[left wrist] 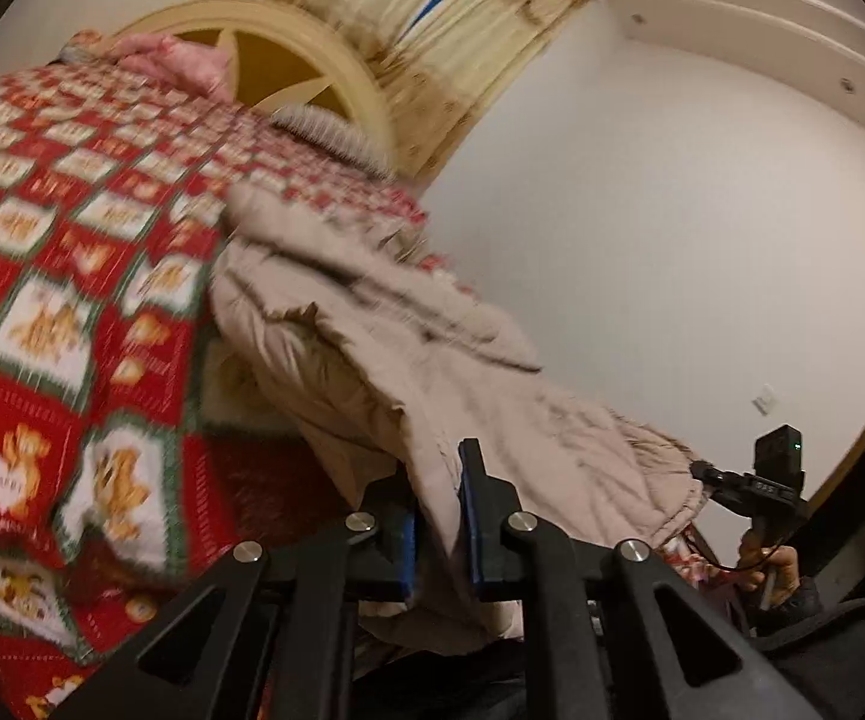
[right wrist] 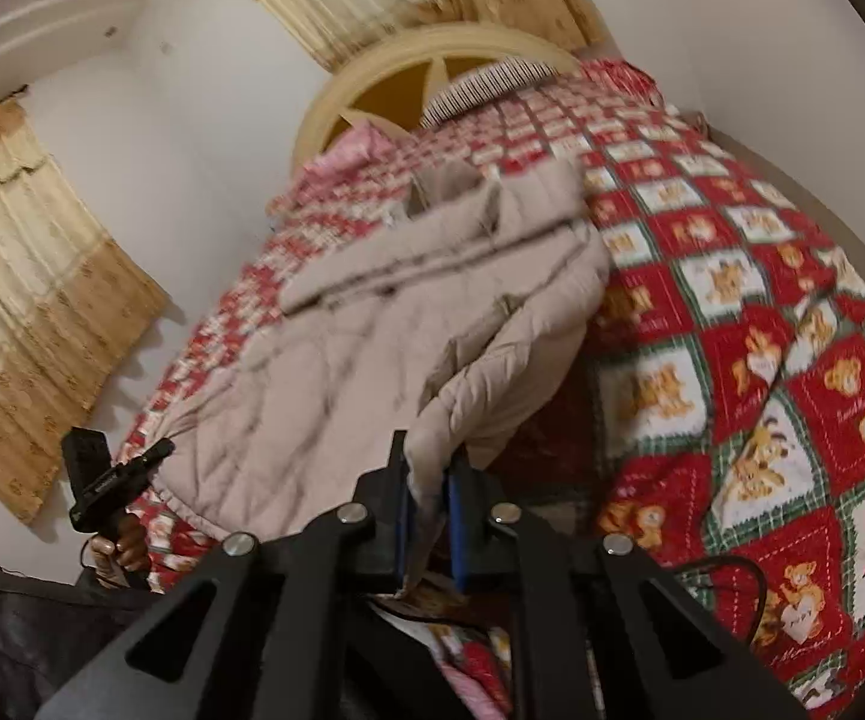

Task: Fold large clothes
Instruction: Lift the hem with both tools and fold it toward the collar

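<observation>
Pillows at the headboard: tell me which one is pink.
The pink pillow lies on the side nearer the white wall; the other pillow, by the curtain, is pale with thin dark stripes.

A beige quilted padded coat (left wrist: 372, 324) lies rumpled on a bed (left wrist: 42, 276) covered in a red, white and green teddy-bear patchwork, its collar end toward the headboard. Its near hem is lifted off the cover at two spots, with folds of fabric pinched up and the cloth between them sagging. The stitched panels show dark smudges along the seams (right wrist: 288, 396).
</observation>
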`<state>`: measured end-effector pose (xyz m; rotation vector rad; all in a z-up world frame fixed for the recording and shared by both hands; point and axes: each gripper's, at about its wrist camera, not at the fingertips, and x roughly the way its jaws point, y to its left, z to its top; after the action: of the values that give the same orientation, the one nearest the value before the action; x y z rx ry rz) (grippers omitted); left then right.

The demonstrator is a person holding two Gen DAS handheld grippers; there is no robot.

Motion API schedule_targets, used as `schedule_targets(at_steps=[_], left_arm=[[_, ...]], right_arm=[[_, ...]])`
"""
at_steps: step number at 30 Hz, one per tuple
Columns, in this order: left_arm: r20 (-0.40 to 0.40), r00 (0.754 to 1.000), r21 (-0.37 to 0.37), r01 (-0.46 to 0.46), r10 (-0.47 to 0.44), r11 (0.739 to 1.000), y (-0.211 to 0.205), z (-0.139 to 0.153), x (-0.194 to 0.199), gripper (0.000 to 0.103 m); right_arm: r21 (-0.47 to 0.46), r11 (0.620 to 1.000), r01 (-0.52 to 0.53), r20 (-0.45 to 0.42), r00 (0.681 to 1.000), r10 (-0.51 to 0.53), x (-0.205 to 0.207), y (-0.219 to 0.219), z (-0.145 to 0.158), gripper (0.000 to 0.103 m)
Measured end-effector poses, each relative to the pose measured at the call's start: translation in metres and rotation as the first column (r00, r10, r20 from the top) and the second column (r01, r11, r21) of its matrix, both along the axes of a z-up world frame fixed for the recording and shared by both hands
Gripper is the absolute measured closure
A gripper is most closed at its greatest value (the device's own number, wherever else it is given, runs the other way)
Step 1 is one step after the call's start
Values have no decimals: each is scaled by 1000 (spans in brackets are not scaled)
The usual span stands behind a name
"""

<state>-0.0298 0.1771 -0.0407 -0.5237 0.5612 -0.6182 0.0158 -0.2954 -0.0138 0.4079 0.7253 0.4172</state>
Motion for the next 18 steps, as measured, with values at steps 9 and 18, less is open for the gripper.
schedule_targets(at_steps=[9,18], left_arm=[[107,994,-111,45,-33,993,5,59,-15,92],[-23,1000,-92,-11,8,996,16,45,8,91]], right_arm=[[90,996,15,132,991,-27,-24,-11,51,90],[61,996,68,97,993,-73,-4,-20,48,90]])
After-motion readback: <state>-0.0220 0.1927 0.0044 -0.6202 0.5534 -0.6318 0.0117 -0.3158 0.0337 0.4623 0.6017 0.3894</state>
